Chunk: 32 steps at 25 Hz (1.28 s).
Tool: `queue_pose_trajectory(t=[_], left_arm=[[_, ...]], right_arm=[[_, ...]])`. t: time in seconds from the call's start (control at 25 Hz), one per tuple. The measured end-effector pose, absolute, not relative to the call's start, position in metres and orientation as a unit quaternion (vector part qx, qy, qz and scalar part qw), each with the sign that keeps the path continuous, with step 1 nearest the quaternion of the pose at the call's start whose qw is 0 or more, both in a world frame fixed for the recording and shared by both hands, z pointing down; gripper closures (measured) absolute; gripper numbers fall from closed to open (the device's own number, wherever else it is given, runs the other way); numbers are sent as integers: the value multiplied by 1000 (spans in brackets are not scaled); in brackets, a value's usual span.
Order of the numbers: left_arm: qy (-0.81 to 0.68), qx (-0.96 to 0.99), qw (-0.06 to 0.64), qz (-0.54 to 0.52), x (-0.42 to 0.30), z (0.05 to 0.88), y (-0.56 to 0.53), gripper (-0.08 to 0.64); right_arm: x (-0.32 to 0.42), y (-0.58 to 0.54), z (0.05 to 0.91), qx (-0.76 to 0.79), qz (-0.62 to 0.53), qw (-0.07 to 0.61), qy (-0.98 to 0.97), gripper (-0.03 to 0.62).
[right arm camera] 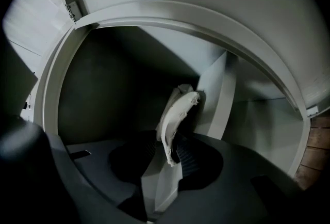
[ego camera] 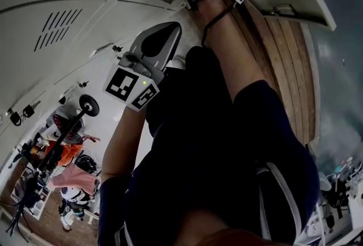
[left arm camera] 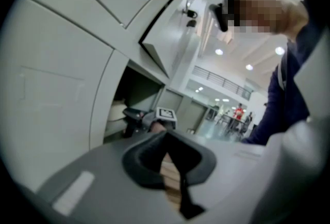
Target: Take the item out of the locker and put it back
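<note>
A white crumpled item (right arm camera: 178, 114) stands upright inside the dark locker compartment (right arm camera: 103, 94), leaning by a pale inner partition (right arm camera: 216, 94). My right gripper (right arm camera: 165, 150) reaches into the locker. Its jaws stand apart round the item's lower end, with a gap showing on the left side, so the pads are not pressing it. In the left gripper view the right gripper (left arm camera: 139, 122) and its marker cube (left arm camera: 165, 113) sit at the locker opening. My left gripper (left arm camera: 172, 163) hangs outside the locker, jaws slightly apart with nothing between them and wooden floor showing through.
Grey locker doors with vent slots (ego camera: 57, 29) fill the left. The open locker door (left arm camera: 165, 42) juts out above the opening. Wooden floor (ego camera: 289, 69) runs on the right. People stand far off (left arm camera: 238, 113), and a dark stand (ego camera: 57, 143) is at lower left.
</note>
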<state>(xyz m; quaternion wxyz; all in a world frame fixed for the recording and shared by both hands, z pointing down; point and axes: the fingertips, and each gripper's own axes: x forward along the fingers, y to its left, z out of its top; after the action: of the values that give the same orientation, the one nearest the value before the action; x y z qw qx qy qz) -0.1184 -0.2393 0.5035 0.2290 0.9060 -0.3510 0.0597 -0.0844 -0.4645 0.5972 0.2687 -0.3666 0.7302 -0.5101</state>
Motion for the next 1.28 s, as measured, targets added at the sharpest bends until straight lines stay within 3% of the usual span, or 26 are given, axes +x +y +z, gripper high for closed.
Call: queue_pose_trajectory(t=[0.28, 0.56, 0.84, 1.28], left_arm=[[-353, 904, 234, 52, -126, 508, -237, 555], [-360, 901, 235, 53, -131, 505, -235, 555], [-368, 896, 242, 56, -128, 490, -232, 555], [-378, 888, 254, 62, -106, 444, -210, 555]], right_arm=[[-87, -480, 593, -377, -506, 265, 729, 499], [-90, -487, 579, -371, -494, 280, 734, 568], [-82, -477, 555, -348, -503, 314, 727, 571], [-54, -438, 526, -344, -524, 304, 717, 571]])
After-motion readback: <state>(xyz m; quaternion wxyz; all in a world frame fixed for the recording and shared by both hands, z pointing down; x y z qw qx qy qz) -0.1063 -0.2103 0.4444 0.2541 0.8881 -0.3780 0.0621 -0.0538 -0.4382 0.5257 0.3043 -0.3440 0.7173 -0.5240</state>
